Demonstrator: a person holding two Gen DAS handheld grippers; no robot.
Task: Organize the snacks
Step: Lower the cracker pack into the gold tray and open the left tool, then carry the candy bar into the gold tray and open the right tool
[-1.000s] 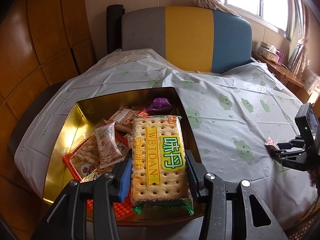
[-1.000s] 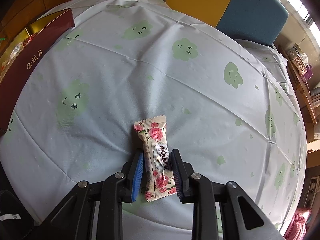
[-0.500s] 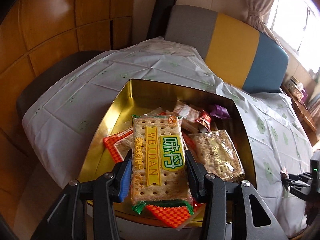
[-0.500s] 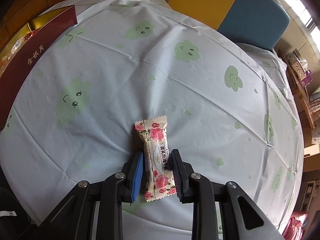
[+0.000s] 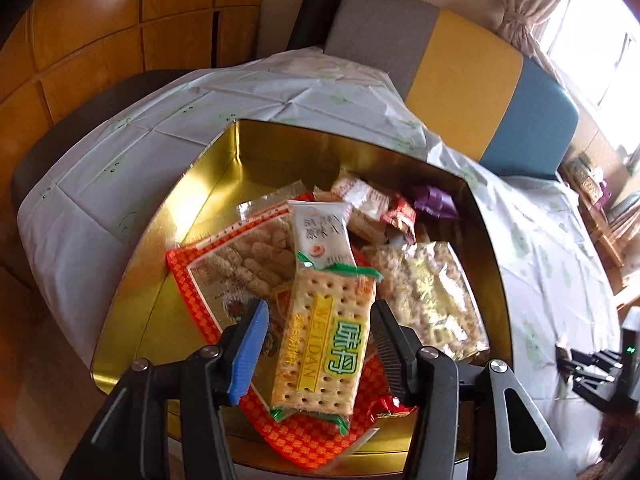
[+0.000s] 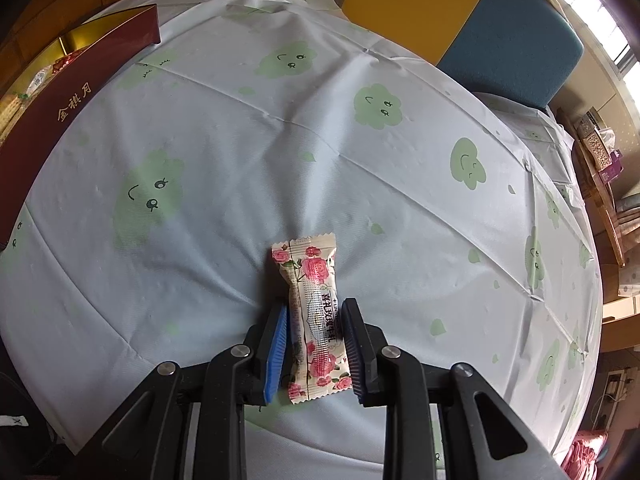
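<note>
A cracker pack [image 5: 328,340] with a yellow and green label lies tilted on the snack pile inside the gold tin box [image 5: 280,148]. My left gripper [image 5: 318,312] hovers over it with its jaws opening. The pack sits between the fingers with a gap on each side. On the tablecloth, my right gripper [image 6: 315,310] is shut on a small rose-printed snack pack [image 6: 314,276], which lies flat on the cloth. The box's dark red outer wall [image 6: 68,108] shows at the far left of the right wrist view. The right gripper [image 5: 592,364] also appears at the right edge of the left wrist view.
The box holds several other snacks: a red checkered bag [image 5: 240,272], a white pouch [image 5: 324,236], a puffed-rice pack [image 5: 432,296], and a purple wrapper [image 5: 436,202]. A grey, yellow and blue seat back [image 5: 460,60] stands behind the round table [image 6: 360,160]. A wooden wall [image 5: 100,40] is on the left.
My left gripper's jaws have spread off the cracker pack, which now rests tilted on the pile. The left gripper moved further over the box. The right gripper and its snack stayed put.
</note>
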